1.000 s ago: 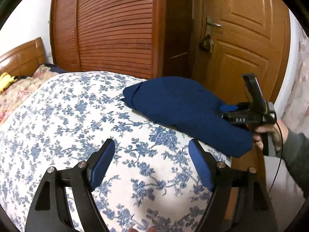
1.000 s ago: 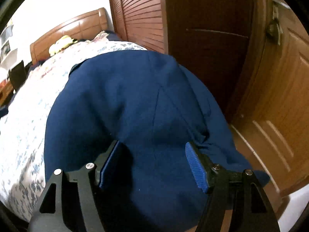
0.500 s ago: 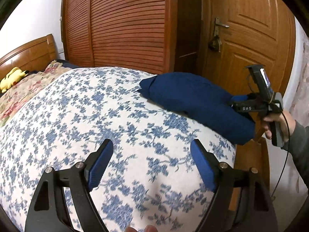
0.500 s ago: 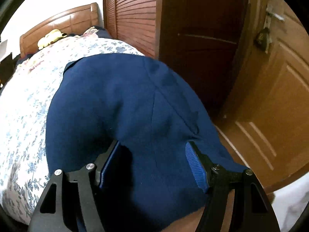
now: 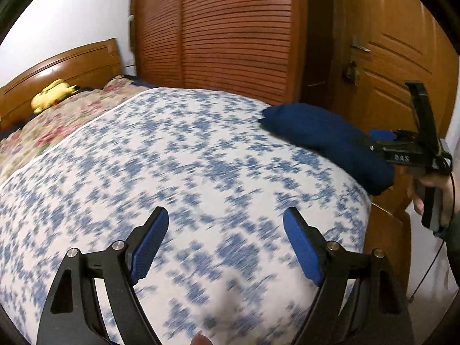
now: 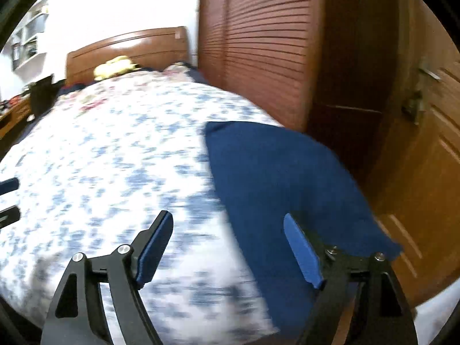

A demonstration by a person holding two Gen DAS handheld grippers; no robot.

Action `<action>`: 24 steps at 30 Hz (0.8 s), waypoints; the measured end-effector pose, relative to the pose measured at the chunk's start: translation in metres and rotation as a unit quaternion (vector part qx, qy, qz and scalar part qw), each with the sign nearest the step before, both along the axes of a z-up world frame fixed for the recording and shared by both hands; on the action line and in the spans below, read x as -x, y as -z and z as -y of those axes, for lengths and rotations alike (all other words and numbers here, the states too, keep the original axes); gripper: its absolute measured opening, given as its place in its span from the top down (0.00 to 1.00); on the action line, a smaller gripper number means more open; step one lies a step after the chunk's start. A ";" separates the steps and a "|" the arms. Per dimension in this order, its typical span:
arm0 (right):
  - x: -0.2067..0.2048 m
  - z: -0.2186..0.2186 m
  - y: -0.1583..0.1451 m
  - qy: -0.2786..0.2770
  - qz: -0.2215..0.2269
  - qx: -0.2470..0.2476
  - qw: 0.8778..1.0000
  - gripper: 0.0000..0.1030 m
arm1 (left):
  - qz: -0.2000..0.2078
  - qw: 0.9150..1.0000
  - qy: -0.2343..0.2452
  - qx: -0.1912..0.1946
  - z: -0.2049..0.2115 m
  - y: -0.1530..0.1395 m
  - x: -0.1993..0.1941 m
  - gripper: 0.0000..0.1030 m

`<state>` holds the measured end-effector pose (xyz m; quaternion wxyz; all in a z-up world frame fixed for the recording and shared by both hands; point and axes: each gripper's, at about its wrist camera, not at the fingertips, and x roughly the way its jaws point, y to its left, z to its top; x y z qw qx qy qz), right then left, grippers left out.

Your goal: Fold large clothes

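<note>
Bedspread [image 5: 172, 172] print smeared by blur; near end of navy garment [image 6: 273, 178] cut off behind right gripper [image 6: 230, 247]. Garment folded at bed's right foot corner, under right finger. Both grippers spread wide, empty; left gripper [image 5: 227, 247] well apart from garment.

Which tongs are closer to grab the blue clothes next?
Right. The right tongs hang open beside the blue clothes; the left tongs are over bare bedspread, farther away.
</note>
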<state>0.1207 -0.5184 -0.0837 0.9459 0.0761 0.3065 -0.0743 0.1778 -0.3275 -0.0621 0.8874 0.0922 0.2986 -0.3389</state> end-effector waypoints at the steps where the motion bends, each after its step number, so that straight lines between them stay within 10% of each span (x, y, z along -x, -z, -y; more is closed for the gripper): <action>1: 0.000 -0.012 -0.001 -0.010 0.001 -0.004 1.000 0.20 | 0.001 1.000 -0.007 -0.002 -0.008 0.001 0.001 0.20; 24: 0.005 -0.235 -0.007 -0.198 0.039 -0.054 0.978 0.20 | 0.012 0.980 -0.196 -0.017 -0.187 -0.005 0.066 0.20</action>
